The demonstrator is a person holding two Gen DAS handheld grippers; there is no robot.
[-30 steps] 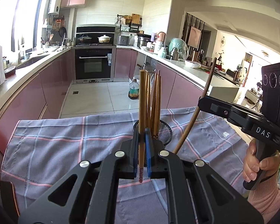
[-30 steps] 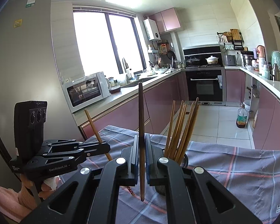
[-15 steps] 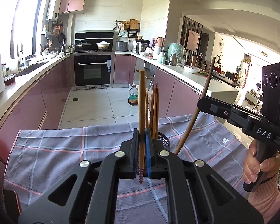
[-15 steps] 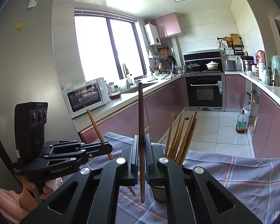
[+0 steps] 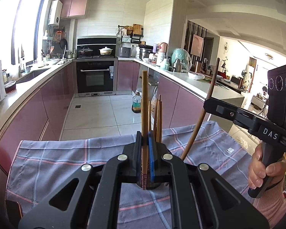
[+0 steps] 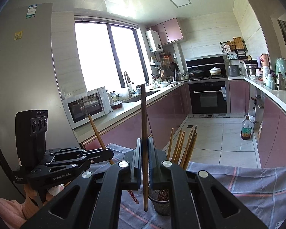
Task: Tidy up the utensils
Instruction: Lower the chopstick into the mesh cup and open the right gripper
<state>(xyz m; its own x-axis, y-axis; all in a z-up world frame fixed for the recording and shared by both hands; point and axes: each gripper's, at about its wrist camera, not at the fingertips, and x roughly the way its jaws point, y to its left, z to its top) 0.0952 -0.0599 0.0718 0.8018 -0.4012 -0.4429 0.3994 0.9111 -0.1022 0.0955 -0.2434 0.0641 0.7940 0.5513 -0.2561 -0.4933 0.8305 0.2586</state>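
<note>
Holding one chopstick upright in each gripper, above the holder (image 6: 162,204).
Left gripper (image 5: 145,160) clamps a light chopstick (image 5: 144,118), right gripper (image 6: 144,164) a dark chopstick (image 6: 144,133); likely upright for dropping in.

Cloth (image 5: 66,158) on bench: grey-blue w/ pink & white check lines. Above it, left gripper (image 5: 145,164) black, one blue pad, holding light-brown chopstick (image 5: 144,114) w/ red patterned tip. Right gripper (image 6: 144,164) black, holding dark-brown chopstick (image 6: 144,126). Mesh holder (image 6: 162,204) on cloth: silver-grey, w/ tan chopsticks (image 6: 183,145). Cabinets (image 5: 53,103) behind cloth: glossy pink-mauve.
</note>
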